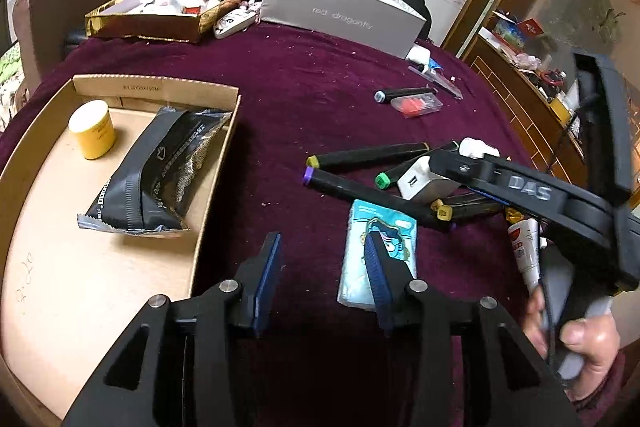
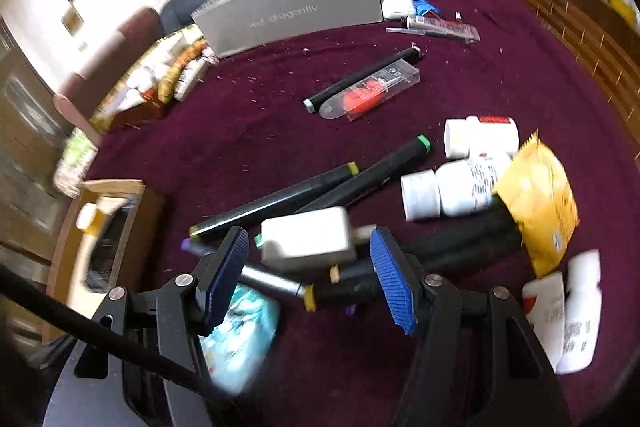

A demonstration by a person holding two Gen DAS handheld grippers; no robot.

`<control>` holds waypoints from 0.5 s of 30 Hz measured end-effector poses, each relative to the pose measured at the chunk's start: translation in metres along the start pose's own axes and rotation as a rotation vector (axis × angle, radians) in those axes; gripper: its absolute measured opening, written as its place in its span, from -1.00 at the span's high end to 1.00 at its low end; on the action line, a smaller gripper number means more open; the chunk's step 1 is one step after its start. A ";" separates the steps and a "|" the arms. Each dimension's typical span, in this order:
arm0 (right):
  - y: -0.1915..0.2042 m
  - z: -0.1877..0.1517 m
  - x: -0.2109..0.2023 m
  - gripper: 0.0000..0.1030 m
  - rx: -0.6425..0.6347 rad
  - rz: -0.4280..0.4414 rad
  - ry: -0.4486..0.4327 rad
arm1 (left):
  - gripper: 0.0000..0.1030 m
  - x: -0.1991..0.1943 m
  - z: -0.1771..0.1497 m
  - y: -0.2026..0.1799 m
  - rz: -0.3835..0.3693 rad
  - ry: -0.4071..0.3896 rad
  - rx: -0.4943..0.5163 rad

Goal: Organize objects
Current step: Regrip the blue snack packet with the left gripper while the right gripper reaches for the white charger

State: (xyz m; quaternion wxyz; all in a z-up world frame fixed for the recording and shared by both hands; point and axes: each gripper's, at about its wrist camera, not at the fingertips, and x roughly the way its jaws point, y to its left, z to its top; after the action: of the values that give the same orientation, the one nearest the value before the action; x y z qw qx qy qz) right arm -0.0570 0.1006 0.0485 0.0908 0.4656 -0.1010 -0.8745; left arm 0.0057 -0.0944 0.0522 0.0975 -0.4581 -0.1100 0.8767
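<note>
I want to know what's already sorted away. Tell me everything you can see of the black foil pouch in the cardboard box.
The black foil pouch is a glossy, crinkled packet with light printed lettering and crimped silvery end seams. It lies flat, sealed and slightly puffed, at an angle on the floor of the open cardboard box. One end lies up against the box's right wall. A yellow jar stands apart beside it. Nothing grips it.

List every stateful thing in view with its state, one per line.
left gripper: open, empty
right gripper: open, white charger between the fingers, not pressed
cardboard box: open, holds a yellow jar and a black pouch
yellow jar: upright, lidded
white pill bottles: capped, lying down
grey box: open-topped
</note>
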 end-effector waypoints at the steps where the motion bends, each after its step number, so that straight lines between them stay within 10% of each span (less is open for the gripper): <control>1: 0.002 0.000 0.004 -0.22 -0.007 -0.011 0.002 | 0.29 0.001 0.000 0.000 0.002 0.003 0.001; 15: -0.001 0.003 0.006 0.04 -0.025 -0.019 0.000 | 0.15 0.030 -0.009 -0.035 0.100 0.054 0.162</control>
State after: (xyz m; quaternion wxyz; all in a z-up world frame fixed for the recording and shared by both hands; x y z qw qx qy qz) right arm -0.0623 0.1003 0.0451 0.0886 0.4652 -0.0855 -0.8766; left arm -0.0009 -0.0523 0.0334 0.0931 -0.4771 -0.0128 0.8738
